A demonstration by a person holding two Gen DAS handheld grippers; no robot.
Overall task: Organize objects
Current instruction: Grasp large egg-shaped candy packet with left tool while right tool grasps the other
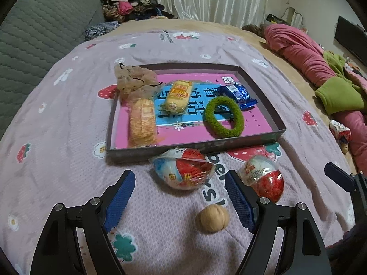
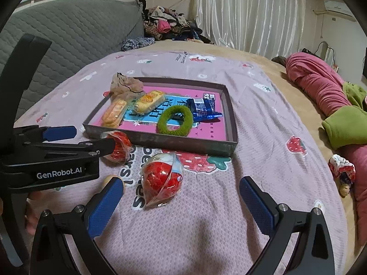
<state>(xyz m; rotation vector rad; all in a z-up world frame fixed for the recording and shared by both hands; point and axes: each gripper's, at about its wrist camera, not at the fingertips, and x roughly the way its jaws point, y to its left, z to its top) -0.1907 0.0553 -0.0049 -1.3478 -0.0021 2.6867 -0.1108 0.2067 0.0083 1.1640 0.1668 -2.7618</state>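
Note:
A shallow grey box (image 1: 261,87) (image 2: 183,141) with a pink floor lies on the bed. It holds a cracker pack (image 1: 141,121), a yellow snack pack (image 1: 177,95), a green scrunchie (image 1: 223,116) (image 2: 175,120), a blue wrapper (image 1: 236,94) and a mesh pouch (image 1: 133,80). In front of it lie two red-and-white wrapped eggs (image 1: 183,171) (image 1: 263,180) and a walnut (image 1: 214,218). My left gripper (image 1: 180,192) is open, hovering just short of the left egg. My right gripper (image 2: 181,197) is open, just short of the right egg (image 2: 162,178). Both are empty.
The bed has a lilac strawberry-print blanket (image 1: 68,114). A grey quilted headboard (image 1: 34,34) is at the left. Pink and green bedding (image 1: 321,68) lies along the right. A clothes pile (image 1: 128,4) sits at the back. The left gripper's body (image 2: 57,155) shows at left in the right wrist view.

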